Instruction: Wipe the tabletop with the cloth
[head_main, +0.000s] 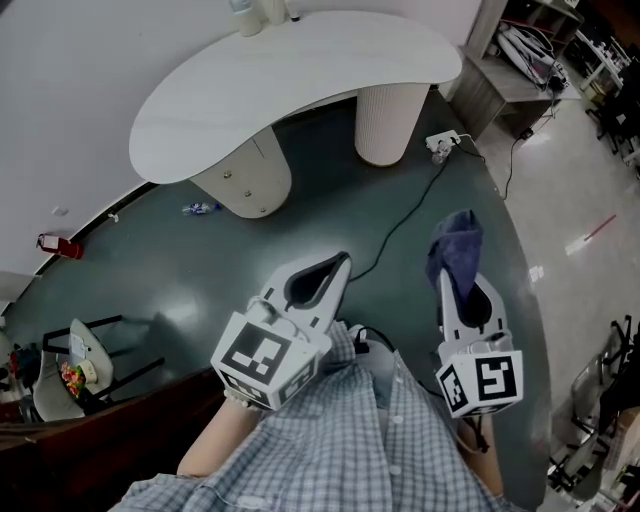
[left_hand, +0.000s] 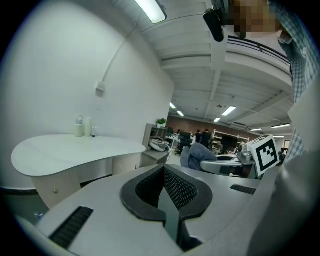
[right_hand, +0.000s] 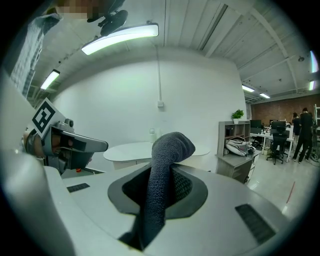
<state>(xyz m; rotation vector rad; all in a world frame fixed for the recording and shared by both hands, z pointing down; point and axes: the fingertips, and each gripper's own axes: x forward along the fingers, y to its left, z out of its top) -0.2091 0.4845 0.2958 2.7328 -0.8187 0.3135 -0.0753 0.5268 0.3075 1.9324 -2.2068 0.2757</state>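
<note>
Pointing toward the white table yet well short of it, the right hand-held gripper is clamped on the blue cloth, which stands above its jaws; the left hand-held gripper is closed, empty.

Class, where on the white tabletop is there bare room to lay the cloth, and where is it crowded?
Nearly all the tabletop is bare, from rounded left end to right end. Only the back edge by the wall holds bottles.
</note>
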